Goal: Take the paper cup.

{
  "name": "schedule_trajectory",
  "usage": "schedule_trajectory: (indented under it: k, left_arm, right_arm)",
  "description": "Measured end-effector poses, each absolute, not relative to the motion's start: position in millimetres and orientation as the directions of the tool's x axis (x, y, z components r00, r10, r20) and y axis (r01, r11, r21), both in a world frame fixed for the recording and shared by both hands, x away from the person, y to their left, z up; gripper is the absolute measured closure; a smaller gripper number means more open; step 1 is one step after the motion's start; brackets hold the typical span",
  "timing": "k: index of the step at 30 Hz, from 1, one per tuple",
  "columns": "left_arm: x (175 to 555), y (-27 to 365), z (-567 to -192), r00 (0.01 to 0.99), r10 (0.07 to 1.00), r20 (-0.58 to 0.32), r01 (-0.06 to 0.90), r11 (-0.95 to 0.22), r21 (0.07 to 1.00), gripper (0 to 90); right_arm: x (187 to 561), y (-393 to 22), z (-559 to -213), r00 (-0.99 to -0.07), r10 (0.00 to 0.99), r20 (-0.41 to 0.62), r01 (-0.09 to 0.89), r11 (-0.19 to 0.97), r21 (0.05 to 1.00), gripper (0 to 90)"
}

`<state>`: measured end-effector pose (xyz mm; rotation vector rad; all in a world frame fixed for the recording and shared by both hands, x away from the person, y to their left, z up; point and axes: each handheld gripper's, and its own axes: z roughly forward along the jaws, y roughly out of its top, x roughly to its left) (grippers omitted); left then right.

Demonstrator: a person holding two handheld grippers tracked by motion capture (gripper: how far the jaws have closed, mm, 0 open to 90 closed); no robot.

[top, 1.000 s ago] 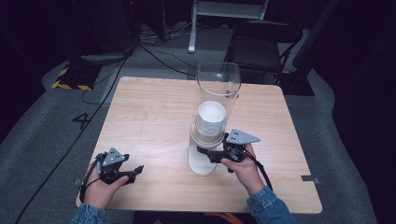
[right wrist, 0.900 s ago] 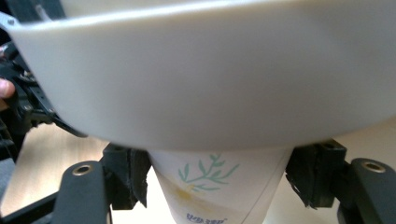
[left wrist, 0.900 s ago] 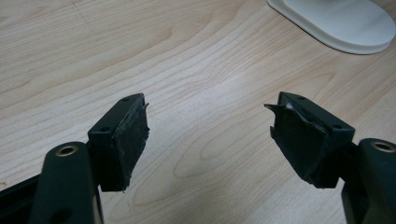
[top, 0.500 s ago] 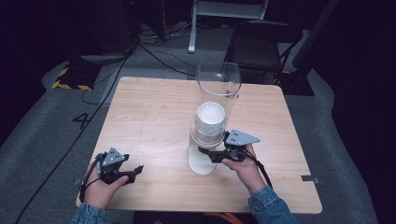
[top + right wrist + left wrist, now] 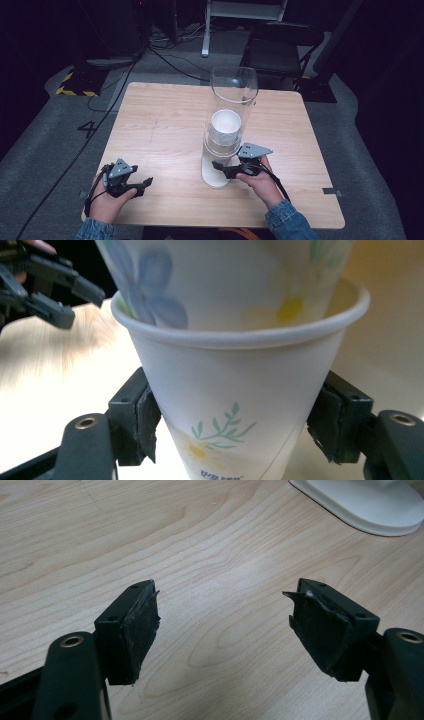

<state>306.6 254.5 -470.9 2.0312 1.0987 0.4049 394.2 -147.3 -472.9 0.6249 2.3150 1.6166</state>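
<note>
At the table's middle, a little toward my side, I see a stack of paper cups (image 5: 224,131) standing inside a tall clear tube (image 5: 233,95) on a white base (image 5: 216,172). In my right gripper view the bottom cup (image 5: 240,405) is white with a leaf sprig and a yellow flower printed on it, and a second cup (image 5: 225,280) with a blue flower sits nested in it. My right gripper (image 5: 221,168) has its jaws set on either side of that bottom cup, partly closed, both pads touching the cup's wall just below the rim. In the high view that gripper reaches in from the right to the gap between the tube and the base, with my right hand (image 5: 260,177) behind it and its grey plate (image 5: 254,149) on top.

My left gripper (image 5: 145,183) is well apart from the stack, near the table's front left corner, held in my left hand (image 5: 107,197). Its jaws stand wide apart with nothing between them; in its own view I see bare wood (image 5: 200,555) beneath the pads and the edge of the white base at the upper right. Its pads look worn and ragged at the edges.

The wooden table (image 5: 165,120) stands on grey carpet (image 5: 45,145), with cables (image 5: 165,55) trailing across the floor beyond it and a dark chair (image 5: 280,47) behind the far edge.
</note>
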Motion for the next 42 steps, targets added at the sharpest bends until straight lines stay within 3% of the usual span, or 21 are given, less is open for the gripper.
schedule_trajectory:
  k: [13, 21, 32, 42]
  left_arm:
    - [307, 253, -471, 0.578, 0.811, -0.087, 0.568, -0.324, 0.757, 26.9]
    - [307, 254, -472, 0.575, 0.814, -0.085, 0.568, -0.321, 0.758, 26.9]
    - [308, 253, -473, 0.57, 0.816, -0.093, 0.577, -0.318, 0.752, 26.9]
    - [309, 254, -475, 0.566, 0.819, -0.094, 0.581, -0.316, 0.75, 26.9]
  right_arm:
    - [385, -165, -485, -0.876, 0.48, 0.042, 0.273, 0.424, 0.863, 30.8]
    - [372, -190, -478, -0.871, 0.491, 0.017, 0.267, 0.443, 0.856, 31.0]
    - [365, -221, -450, -0.843, 0.538, -0.004, 0.242, 0.386, 0.89, 31.0]
    - [389, -257, -441, -0.746, 0.666, 0.019, 0.269, 0.275, 0.923, 31.0]
